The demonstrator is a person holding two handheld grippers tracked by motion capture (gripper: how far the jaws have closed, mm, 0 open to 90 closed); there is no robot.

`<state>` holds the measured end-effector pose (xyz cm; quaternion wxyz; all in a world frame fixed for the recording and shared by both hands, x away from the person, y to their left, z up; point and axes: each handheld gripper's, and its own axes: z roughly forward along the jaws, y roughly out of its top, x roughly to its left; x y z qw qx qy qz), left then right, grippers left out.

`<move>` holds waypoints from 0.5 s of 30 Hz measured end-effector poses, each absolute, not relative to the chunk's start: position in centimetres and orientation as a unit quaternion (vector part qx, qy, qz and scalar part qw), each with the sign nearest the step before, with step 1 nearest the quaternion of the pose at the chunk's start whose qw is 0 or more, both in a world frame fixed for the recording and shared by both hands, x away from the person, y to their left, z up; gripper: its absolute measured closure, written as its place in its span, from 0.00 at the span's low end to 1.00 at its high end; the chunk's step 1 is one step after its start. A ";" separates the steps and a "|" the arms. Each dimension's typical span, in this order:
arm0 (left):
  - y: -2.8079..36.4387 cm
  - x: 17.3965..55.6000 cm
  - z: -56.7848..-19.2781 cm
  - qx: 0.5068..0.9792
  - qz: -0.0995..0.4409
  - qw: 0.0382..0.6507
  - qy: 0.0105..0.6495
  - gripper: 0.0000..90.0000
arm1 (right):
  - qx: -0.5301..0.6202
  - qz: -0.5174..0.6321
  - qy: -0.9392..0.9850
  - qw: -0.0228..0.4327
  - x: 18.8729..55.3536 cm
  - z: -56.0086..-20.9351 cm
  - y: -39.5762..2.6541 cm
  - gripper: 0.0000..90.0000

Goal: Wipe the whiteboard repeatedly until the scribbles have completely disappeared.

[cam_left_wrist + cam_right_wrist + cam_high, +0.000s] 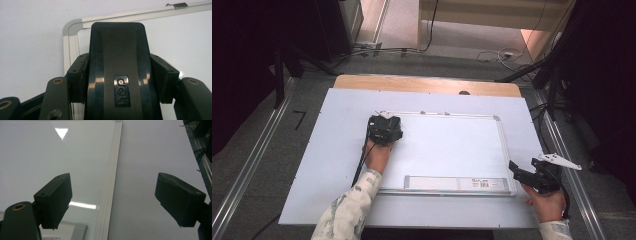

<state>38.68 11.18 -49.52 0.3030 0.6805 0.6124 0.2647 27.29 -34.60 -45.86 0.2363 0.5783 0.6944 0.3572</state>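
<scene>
Clamped in our left gripper [117, 75] is a dark board eraser [117, 50], its two jaws pressing on the eraser's long sides; a small logo plate sits on its back. We see the eraser standing over the top left corner of the whiteboard [185, 37], close to the rounded grey frame corner, with a small metal hanging clip on the frame farther along. From above, our left gripper [384, 129] sits at that same corner of the whiteboard [447, 145], which lies flat on the pale sheet covering the table [327, 165]. Our right gripper [113, 202] holds nothing, its jaws spread wide, astride the board's right edge. From above, it [516, 170] hovers just beside the board's lower right corner.
</scene>
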 end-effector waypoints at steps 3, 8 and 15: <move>11.0 39.2 -49.5 0.679 0.265 0.302 0.614 0.45 | 0.578 0.357 0.695 0.236 27.3 -45.9 -34.6 0.14; 10.3 40.0 -49.5 0.679 0.266 0.302 0.614 0.45 | 0.579 0.357 0.695 0.236 27.4 -45.9 -34.5 0.14; 7.5 39.9 -49.4 0.704 0.255 0.309 0.587 0.45 | 0.579 0.357 0.694 0.234 27.5 -45.9 -34.5 0.14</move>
